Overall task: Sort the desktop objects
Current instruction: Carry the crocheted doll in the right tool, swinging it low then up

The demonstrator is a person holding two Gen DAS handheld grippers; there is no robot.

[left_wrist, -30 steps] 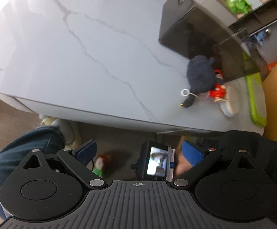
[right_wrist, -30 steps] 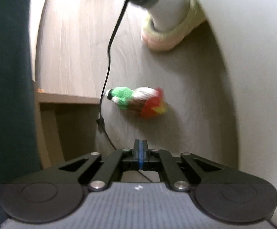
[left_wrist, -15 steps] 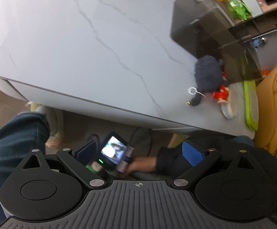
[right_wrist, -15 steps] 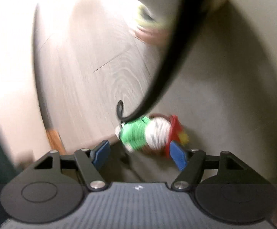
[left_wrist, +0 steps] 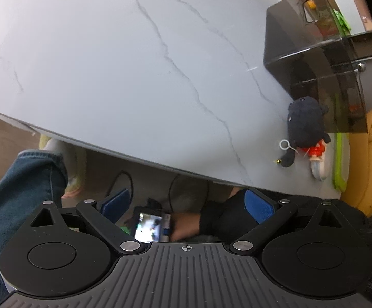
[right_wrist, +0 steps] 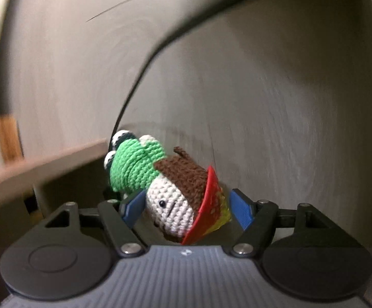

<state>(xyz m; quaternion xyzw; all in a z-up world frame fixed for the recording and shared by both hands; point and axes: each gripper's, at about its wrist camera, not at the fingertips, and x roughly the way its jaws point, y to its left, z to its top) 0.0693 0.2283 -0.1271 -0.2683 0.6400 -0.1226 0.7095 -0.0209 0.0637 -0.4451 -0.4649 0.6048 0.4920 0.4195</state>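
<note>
A crochet doll [right_wrist: 170, 192] with green body, brown hair and a red hat lies on the floor under the table. My right gripper [right_wrist: 186, 206] is open around it, blue pads on either side of its head, the right pad apart from it. My left gripper [left_wrist: 188, 204] is open and empty, held above the table's near edge. A dark grey plush toy [left_wrist: 304, 125] and a small red figure [left_wrist: 318, 150] lie on the marble table [left_wrist: 134, 64] at the right, beside a smoked transparent box [left_wrist: 311, 59].
A black cable [right_wrist: 145, 71] runs across the floor behind the doll. A wooden ledge [right_wrist: 39, 164] is at the left. A white disc [left_wrist: 319, 169] and a green-rimmed tray [left_wrist: 340, 159] sit at the table's right edge. The person's jeans leg [left_wrist: 11, 192] is at the left.
My right gripper opened and dropped down to the doll, which now sits between its pads. The left gripper shifted over the table edge, staying open.
</note>
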